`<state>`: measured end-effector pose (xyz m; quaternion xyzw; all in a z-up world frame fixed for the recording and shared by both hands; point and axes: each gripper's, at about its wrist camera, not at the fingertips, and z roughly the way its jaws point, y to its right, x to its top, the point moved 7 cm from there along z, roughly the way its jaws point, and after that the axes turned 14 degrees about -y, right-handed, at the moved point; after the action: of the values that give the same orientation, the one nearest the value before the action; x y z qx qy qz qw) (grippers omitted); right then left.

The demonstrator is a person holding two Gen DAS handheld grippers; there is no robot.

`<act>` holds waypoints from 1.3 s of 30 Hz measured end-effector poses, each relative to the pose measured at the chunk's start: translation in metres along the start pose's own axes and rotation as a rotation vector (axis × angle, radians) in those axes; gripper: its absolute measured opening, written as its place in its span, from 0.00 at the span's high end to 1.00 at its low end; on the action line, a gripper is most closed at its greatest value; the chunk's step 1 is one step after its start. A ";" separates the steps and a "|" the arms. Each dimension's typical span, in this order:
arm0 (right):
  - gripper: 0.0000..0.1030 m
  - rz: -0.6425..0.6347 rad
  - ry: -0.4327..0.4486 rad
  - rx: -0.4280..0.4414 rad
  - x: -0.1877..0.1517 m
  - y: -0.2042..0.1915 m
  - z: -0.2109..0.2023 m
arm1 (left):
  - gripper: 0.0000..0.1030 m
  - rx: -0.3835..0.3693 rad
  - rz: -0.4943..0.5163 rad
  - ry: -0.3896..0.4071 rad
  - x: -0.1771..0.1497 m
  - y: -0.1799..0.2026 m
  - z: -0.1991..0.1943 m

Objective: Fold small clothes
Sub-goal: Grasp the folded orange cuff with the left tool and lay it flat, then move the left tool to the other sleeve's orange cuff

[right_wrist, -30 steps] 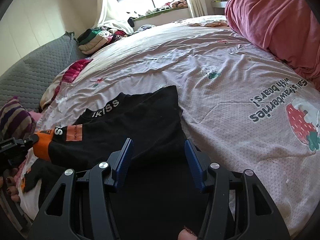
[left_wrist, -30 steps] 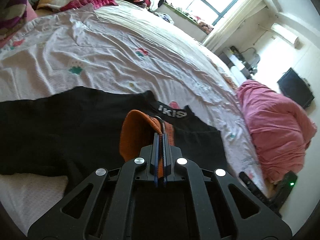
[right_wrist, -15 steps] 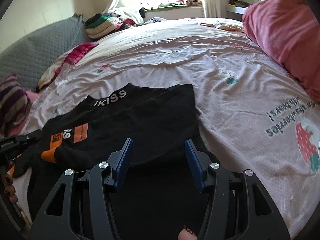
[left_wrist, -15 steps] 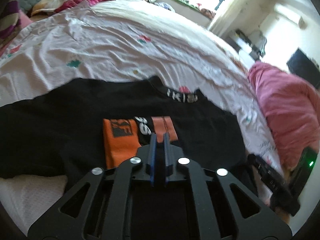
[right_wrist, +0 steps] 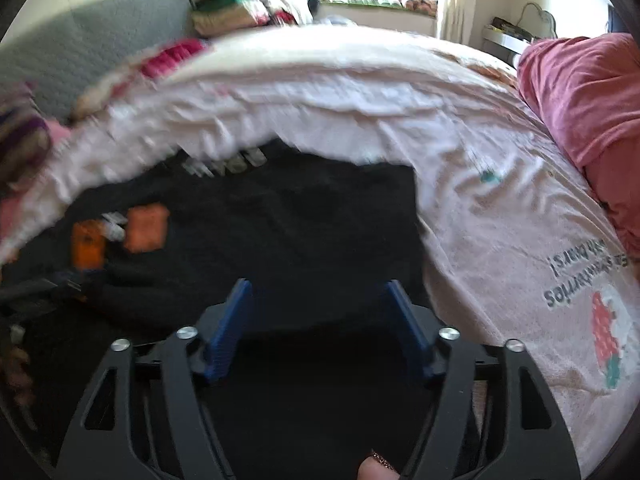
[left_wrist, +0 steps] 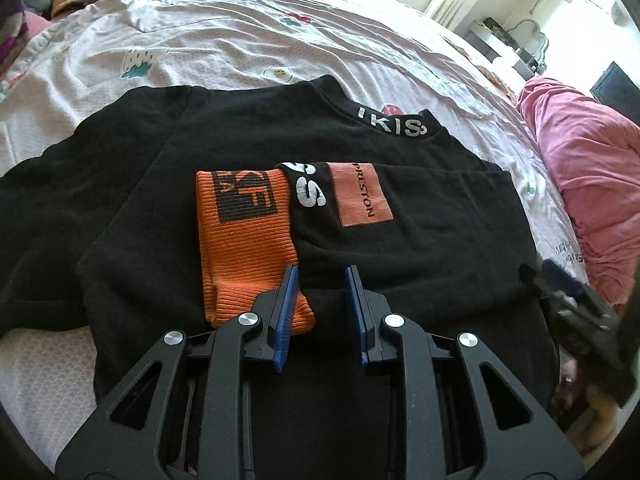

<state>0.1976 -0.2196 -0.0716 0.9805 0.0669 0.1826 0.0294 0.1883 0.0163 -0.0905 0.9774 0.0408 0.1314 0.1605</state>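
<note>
A small black sweater (left_wrist: 248,136) lies flat on the bed, its collar lettered in white. One sleeve is folded across the body, with its orange ribbed cuff (left_wrist: 248,236) and an orange patch (left_wrist: 360,194) on top. My left gripper (left_wrist: 322,276) is open just above the cuff's near end and holds nothing. My right gripper (right_wrist: 320,288) is open and empty over the sweater's (right_wrist: 304,216) right half; that view is blurred. The right gripper also shows at the right edge of the left wrist view (left_wrist: 576,300).
The bed has a pale pink sheet (left_wrist: 240,40) with strawberry prints. A rumpled pink quilt (right_wrist: 584,92) lies on the right. Folded clothes (right_wrist: 228,12) and pillows sit by the grey headboard. A window sill and a dresser stand beyond the bed.
My left gripper laid the orange-cuffed sleeve across the sweater's body, opened and let it go. My right gripper stayed open and swung left, blurring its view.
</note>
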 end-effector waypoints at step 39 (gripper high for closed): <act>0.06 0.045 0.165 0.090 -0.033 -0.004 -0.076 | 0.27 0.031 -0.067 0.113 -0.014 -0.013 -0.053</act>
<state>0.1385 -0.2177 -0.0127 0.9637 0.0552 0.2601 -0.0242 0.1597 0.0431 -0.0501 0.9689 0.0843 0.1803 0.1469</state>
